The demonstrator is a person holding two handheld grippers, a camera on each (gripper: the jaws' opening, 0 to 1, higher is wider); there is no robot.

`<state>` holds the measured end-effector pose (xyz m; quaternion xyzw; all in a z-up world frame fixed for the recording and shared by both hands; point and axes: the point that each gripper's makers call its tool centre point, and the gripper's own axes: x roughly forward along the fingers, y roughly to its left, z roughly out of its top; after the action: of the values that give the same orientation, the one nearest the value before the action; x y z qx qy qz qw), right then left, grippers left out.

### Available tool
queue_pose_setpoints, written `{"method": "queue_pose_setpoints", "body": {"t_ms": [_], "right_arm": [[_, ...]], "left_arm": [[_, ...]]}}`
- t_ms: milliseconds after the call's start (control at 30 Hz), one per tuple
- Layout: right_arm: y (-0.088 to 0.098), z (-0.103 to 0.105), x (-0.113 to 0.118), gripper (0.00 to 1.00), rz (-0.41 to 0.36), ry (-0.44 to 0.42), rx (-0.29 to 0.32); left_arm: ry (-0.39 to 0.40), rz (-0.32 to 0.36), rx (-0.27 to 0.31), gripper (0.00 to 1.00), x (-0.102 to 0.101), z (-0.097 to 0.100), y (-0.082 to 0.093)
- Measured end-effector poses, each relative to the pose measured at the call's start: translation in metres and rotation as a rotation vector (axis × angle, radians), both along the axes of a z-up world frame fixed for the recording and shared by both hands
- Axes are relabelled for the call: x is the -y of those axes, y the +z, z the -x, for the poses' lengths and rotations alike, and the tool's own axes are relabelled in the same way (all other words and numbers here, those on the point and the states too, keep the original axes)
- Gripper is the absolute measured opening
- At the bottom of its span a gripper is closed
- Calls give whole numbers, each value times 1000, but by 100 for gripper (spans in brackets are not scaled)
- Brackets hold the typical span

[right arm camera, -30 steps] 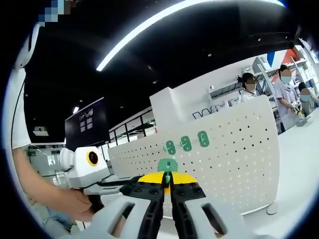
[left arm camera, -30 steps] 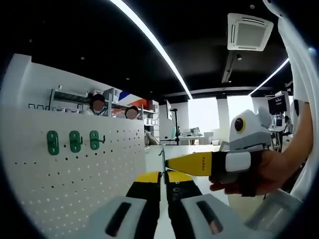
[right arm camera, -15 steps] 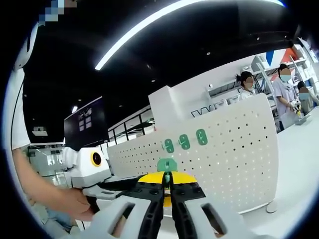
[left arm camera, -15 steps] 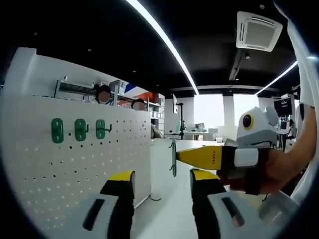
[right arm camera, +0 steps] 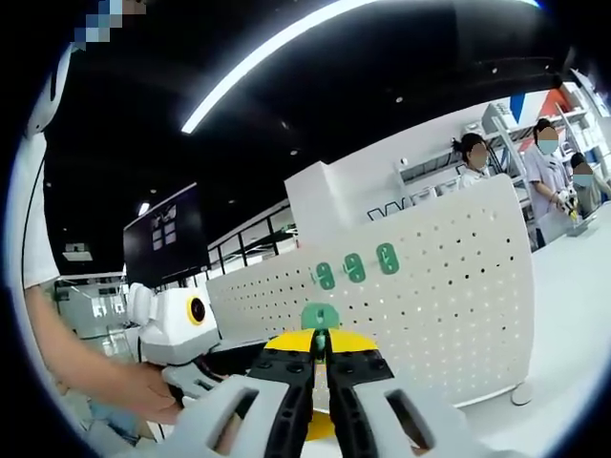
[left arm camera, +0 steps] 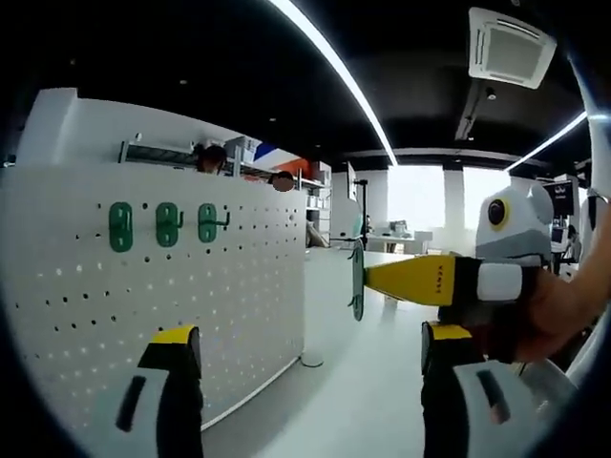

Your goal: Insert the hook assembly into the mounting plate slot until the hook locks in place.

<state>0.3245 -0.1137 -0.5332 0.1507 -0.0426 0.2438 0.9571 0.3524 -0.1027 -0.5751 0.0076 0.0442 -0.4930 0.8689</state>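
Right gripper [right arm camera: 320,355] pinches green hook assembly [right arm camera: 320,316], seemingly upright, facing pegboard [right arm camera: 449,286] ahead; left gripper [left arm camera: 304,348] wide, empty.

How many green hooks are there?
4. Three green hooks sit side by side on the white pegboard: first, second, third. A fourth green hook is pinched in the right tongs. Others may be hidden.

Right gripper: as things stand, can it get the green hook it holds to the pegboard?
Probably yes. The right gripper is shut on the green hook, facing the white pegboard. Bare holes lie below the three mounted hooks, and nothing stands between.
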Motion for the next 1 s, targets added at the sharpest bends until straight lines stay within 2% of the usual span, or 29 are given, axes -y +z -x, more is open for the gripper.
{"method": "queue_pose_setpoints", "body": {"t_ms": [200, 433, 800, 1000], "right_arm": [[5, -7, 8, 1, 41, -24, 11], [11, -23, 21, 1, 115, -67, 22], [21, -44, 32, 1, 157, -97, 39], [24, -52, 32, 1, 170, -107, 45]], "left_arm": [[6, -5, 24, 95, -8, 2, 2], [56, -4, 11, 94, -35, -4, -1], [125, -8, 7, 92, -74, -6, -5], [143, -8, 10, 91, -87, -4, -5]]}}
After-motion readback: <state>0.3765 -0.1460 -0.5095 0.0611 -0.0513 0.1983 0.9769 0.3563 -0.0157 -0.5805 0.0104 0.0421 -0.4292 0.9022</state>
